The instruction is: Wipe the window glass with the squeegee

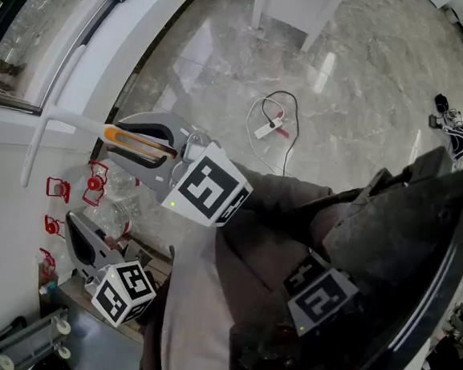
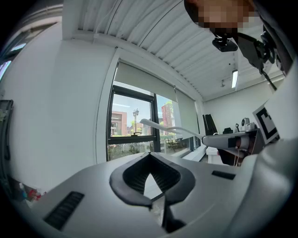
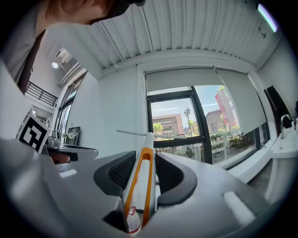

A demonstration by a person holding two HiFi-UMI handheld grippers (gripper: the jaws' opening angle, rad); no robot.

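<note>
The squeegee has a white and orange handle [image 1: 135, 139] and a long white blade [image 1: 35, 145]. My right gripper [image 1: 113, 138] is shut on the handle, which runs between its dark pads [image 3: 122, 171] in the right gripper view. The blade [image 3: 134, 133] is held out towards the white wall beside the window's lower left corner. I cannot tell whether it touches anything. The window glass [image 1: 31, 30] lies at the upper left. My left gripper [image 1: 73, 224] hangs lower down and nearer to me. It is shut with nothing in it [image 2: 150, 162], and past it I see the squeegee [image 2: 173, 128].
A white power strip with its cable [image 1: 269, 129] lies on the marble floor. A white furniture leg [image 1: 310, 22] stands at the top. Red fittings [image 1: 95, 183] and clear plastic items [image 1: 121, 204] sit by the wall. A metal cart [image 1: 24, 346] is at the bottom left.
</note>
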